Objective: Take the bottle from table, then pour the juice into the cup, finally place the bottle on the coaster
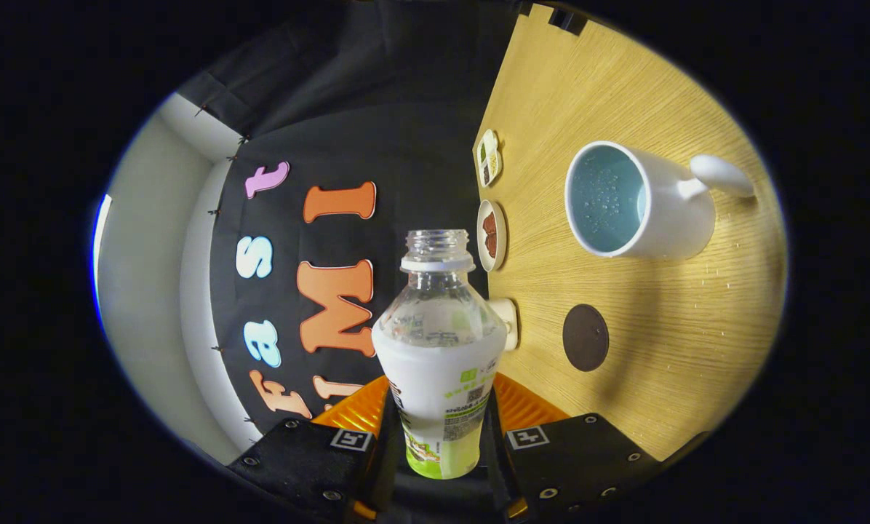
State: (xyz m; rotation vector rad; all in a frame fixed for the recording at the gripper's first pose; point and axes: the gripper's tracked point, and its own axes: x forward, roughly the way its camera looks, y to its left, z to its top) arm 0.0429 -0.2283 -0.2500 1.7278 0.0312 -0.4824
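Your gripper (441, 429) is clenched on the bottle (439, 349), both fingers pressing its labelled body at lower centre of the frame. The bottle is uncapped. The cup (635, 202) sits at upper right on the table (668, 342), the coaster (585, 338) below it. 2 small dishes (490, 196) lie along the table's edge.

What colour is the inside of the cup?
Pale blue inside the white cup, seen best in the gripper view; the tongs hold the bottle.

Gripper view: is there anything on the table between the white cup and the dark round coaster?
No. In the gripper view, only bare wooden table lies between the cup and the coaster. The gripper jaws are clamped on the uncapped bottle.
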